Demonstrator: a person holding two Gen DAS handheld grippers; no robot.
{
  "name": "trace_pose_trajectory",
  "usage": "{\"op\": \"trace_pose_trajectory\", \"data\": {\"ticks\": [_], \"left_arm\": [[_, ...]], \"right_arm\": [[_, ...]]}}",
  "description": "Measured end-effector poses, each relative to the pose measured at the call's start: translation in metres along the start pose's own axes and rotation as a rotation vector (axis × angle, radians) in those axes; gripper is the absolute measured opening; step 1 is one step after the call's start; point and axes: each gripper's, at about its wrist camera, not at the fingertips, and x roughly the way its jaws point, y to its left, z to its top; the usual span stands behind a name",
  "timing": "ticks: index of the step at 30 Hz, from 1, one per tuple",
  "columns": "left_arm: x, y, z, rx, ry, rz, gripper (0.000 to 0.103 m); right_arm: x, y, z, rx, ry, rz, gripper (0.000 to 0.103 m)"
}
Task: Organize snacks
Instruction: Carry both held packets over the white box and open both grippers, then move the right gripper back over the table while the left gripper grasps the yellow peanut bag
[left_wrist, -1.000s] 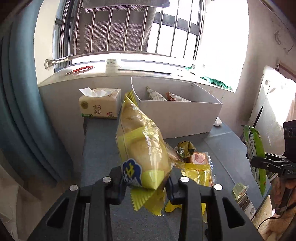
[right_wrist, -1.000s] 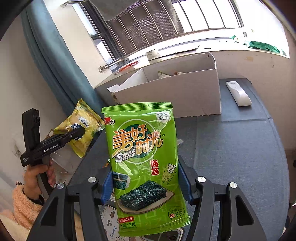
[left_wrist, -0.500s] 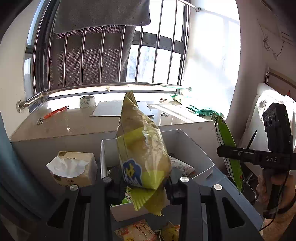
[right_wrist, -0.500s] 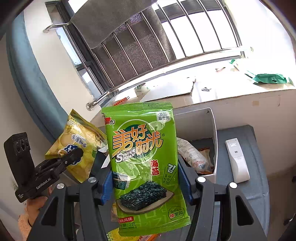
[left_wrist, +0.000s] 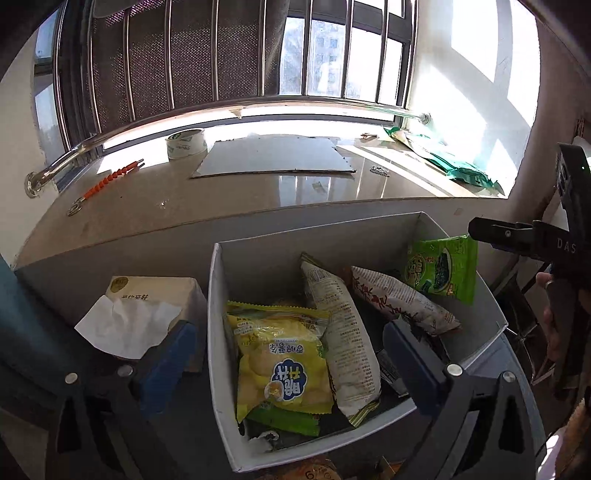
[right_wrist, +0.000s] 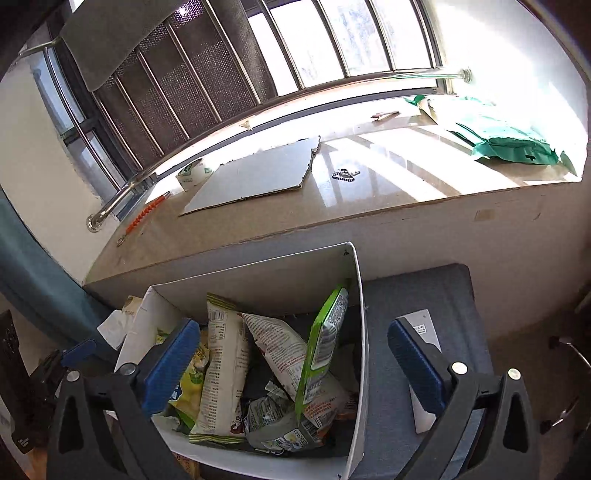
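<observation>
I have both grippers over the white box (left_wrist: 218, 295), which stands at the back edge of the desk (right_wrist: 417, 295) against the wall under the window sill (left_wrist: 258, 192); the left gripper (left_wrist: 288, 358) has just been opening and its jaws now stand wide with nothing gripped, the yellow snack bag (left_wrist: 280, 362) lying flat in the box's near left part below them; the right gripper (right_wrist: 291, 362) has likewise just been opening and is released, and the green seaweed packet (right_wrist: 323, 343) stands on edge, tilted, inside the box near its right wall; in the left view that packet (left_wrist: 441, 267) leans in the far right corner; between the two lie a white striped bag (left_wrist: 340, 332) and a red-printed bag (left_wrist: 399, 295), touching one another; a tissue box (left_wrist: 147, 299) sits just beside the white box's left wall; a white remote (right_wrist: 421, 332) lies on the desk right of the box.
</observation>
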Motion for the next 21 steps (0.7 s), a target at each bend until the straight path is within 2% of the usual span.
{"op": "trace_pose_trajectory", "data": {"ticks": [4, 7, 11, 15, 19, 21], "left_arm": [[-0.014, -0.002, -0.002, 0.011, -0.018, -0.019, 0.103], [-0.033, -0.002, -0.004, 0.002, -0.042, -0.018, 0.103], [-0.065, -0.006, -0.017, 0.012, -0.114, -0.04, 0.103], [-0.1, -0.006, -0.041, -0.013, -0.203, -0.073, 0.103], [-0.128, -0.007, -0.072, -0.056, -0.245, -0.126, 0.103], [-0.138, -0.012, -0.088, -0.04, -0.271, -0.153, 0.103]], "right_arm": [[-0.009, 0.007, -0.008, -0.034, -0.02, -0.022, 0.103], [-0.023, 0.014, -0.015, -0.054, -0.037, -0.002, 0.103], [-0.054, 0.022, -0.03, -0.088, -0.081, 0.035, 0.103], [-0.09, 0.028, -0.062, -0.147, -0.127, 0.066, 0.103], [-0.121, 0.033, -0.104, -0.184, -0.144, 0.119, 0.103], [-0.131, 0.036, -0.128, -0.201, -0.137, 0.157, 0.103]]}}
